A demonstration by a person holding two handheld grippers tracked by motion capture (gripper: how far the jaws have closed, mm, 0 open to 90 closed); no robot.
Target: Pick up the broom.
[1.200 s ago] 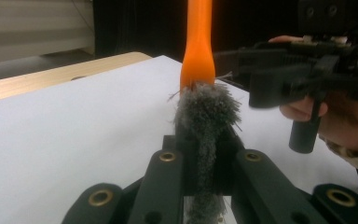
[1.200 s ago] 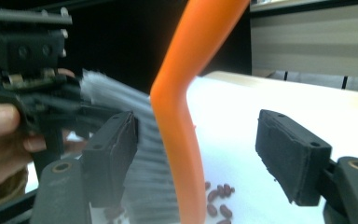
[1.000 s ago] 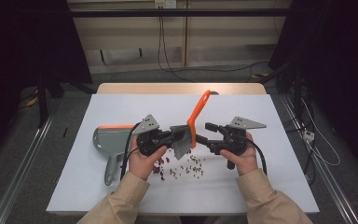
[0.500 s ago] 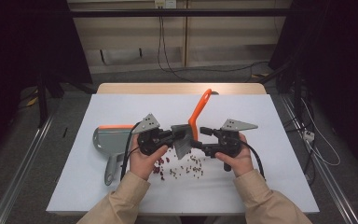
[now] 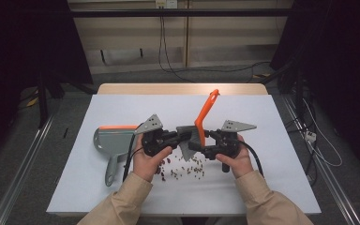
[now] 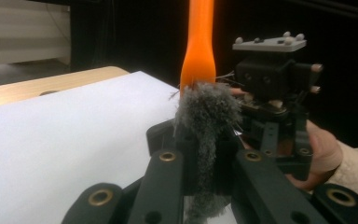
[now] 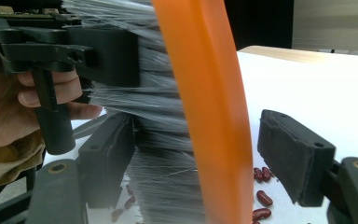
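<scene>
my left gripper (image 6: 205, 186) is clenched on the brush's (image 5: 194, 133) soft, yielding bristles (image 6: 208, 121); my right gripper (image 7: 200, 158) stands released around the stiff, light orange handle (image 7: 205, 93), the firmer hold.

Three camera positions on one tabletop scene.
The high view looks forward and down on the whole table (image 5: 122, 197) from the person's side. Each gripper view looks along its own jaws from very near. All three share the brush (image 5: 200, 123) (image 6: 206, 126) (image 7: 200, 116); each gripper view also faces the opposite hand.
</scene>
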